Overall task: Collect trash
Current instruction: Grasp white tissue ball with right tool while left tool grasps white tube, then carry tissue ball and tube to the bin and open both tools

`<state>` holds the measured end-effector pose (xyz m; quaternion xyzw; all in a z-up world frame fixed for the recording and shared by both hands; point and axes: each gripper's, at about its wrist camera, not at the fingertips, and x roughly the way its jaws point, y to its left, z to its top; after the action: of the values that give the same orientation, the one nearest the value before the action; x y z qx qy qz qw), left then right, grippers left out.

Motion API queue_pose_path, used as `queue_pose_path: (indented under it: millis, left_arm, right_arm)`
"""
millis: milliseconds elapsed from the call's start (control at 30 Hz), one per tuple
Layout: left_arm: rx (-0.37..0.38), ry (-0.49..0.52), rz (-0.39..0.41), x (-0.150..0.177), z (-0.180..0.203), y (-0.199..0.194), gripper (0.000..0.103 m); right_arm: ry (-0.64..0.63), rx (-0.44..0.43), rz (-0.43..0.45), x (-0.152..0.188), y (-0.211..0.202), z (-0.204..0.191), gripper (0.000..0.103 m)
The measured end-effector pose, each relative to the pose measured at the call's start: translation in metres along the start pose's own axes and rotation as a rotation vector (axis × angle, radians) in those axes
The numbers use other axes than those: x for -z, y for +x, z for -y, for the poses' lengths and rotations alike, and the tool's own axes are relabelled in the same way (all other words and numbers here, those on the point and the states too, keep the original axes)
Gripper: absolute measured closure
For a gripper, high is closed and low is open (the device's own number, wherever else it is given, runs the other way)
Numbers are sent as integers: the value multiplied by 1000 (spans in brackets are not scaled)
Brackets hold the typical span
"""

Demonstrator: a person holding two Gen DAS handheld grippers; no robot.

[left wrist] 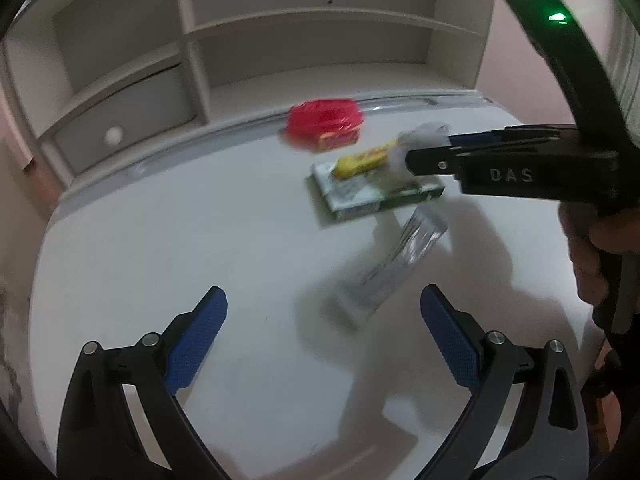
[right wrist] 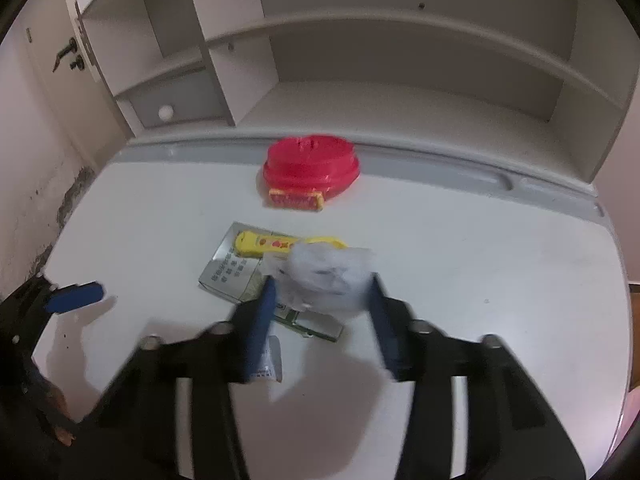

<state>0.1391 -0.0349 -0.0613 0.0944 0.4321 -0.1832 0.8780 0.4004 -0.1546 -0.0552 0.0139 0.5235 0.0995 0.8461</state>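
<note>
White desk (right wrist: 460, 240) under bare shelves (right wrist: 400, 28): right gripper (right wrist: 324, 280) hovering mid-frame, fingers half-parted around crumpled plastic (right wrist: 328, 272), seemingly gathering it off the flat carton (right wrist: 236, 272); left gripper (left wrist: 324, 316) waiting wide apart, lower frame, holding nothing.
</note>
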Motion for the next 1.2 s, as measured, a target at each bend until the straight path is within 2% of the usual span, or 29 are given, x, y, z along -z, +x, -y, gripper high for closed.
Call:
queue_pose_path:
  millis: [300, 367, 433, 467, 500, 533, 600, 667, 800, 967, 1000, 1067, 1200]
  left_arm:
    - [17, 88, -22, -23, 27, 36, 11]
    - [17, 99, -43, -24, 31, 41, 26]
    - [27, 106, -69, -23, 35, 45, 50]
    - [32, 106, -71, -21, 37, 42, 58]
    - [32, 108, -72, -21, 40, 41, 81]
    - [21, 119, -82, -21, 46, 39, 85]
    - [13, 109, -86, -20, 53, 35, 87]
    - [46, 92, -88, -21, 66, 29, 88]
    - [102, 128, -61, -26, 113, 13, 88]
    - [261, 232, -16, -30, 216, -8, 88]
    - [293, 251, -13, -29, 236, -10, 88]
    - [368, 298, -12, -23, 288, -14, 88]
    - [476, 394, -20, -3, 383, -20, 88]
  right_arm:
    - [66, -23, 76, 32, -63, 35, 69]
    - [85, -20, 85, 42, -73, 42, 69]
    - [120, -1, 100, 59, -89, 55, 69]
    - [134, 8, 103, 66, -96, 61, 69]
    - [156, 21, 106, 78, -105, 70, 69]
    - [170, 30, 110, 86, -111, 76, 69]
    - [218, 59, 121, 108, -129, 95, 69]
    - [270, 92, 135, 130, -149, 115, 69]
    - [366, 171, 157, 179, -189, 158, 69]
    - [528, 290, 167, 260, -238, 217, 69]
    - [575, 330, 160, 284, -248, 233, 69]
    - [640, 381, 151, 315, -259, 254, 69]
    - [819, 530, 110, 402, -282, 297, 69]
